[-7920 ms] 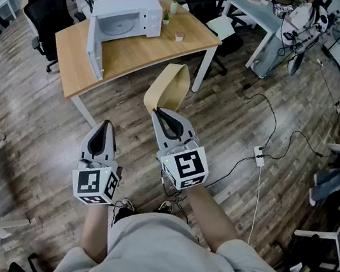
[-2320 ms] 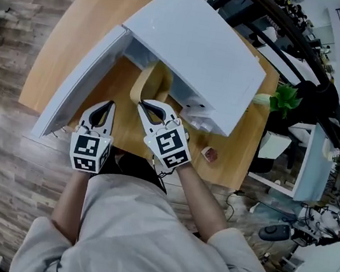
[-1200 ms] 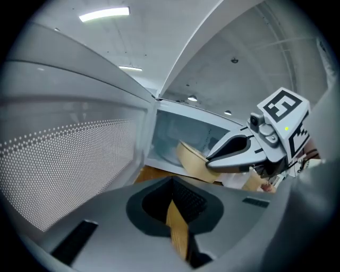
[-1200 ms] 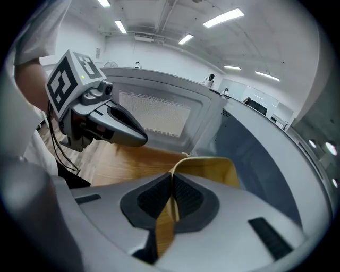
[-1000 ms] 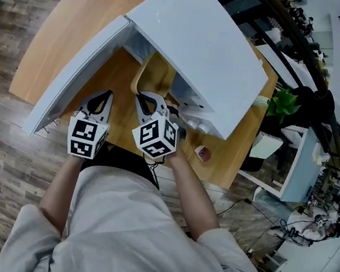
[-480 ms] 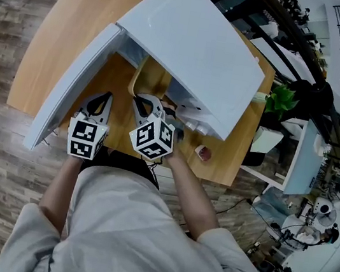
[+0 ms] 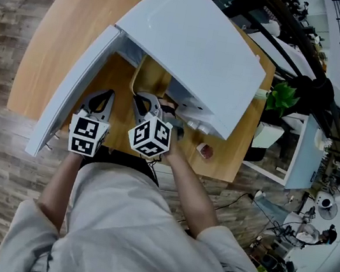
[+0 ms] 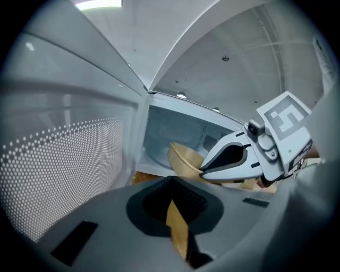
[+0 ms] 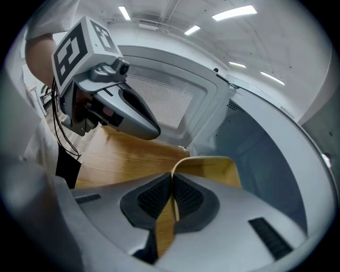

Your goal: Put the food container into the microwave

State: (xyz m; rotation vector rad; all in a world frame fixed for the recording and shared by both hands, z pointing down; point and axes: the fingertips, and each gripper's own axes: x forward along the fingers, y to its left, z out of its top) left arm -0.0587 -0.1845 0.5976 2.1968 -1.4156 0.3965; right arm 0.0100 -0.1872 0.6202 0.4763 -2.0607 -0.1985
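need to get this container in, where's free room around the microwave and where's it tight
Free: the microwave cavity beyond the container looks bare, and so does the table left of the open door. Crowded: the strip before the opening, where left gripper and right gripper sit side by side; a small cup stands off the front right corner.

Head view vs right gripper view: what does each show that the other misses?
Head view only: the top of the microwave, a potted plant, a small cup on the table, and the person's torso.
Right gripper view only: the right tongs shut on the rim of the food container, the dotted door screen, and ceiling lights.
Both: the food container at the microwave's opening, the left tongs, and the wooden table.
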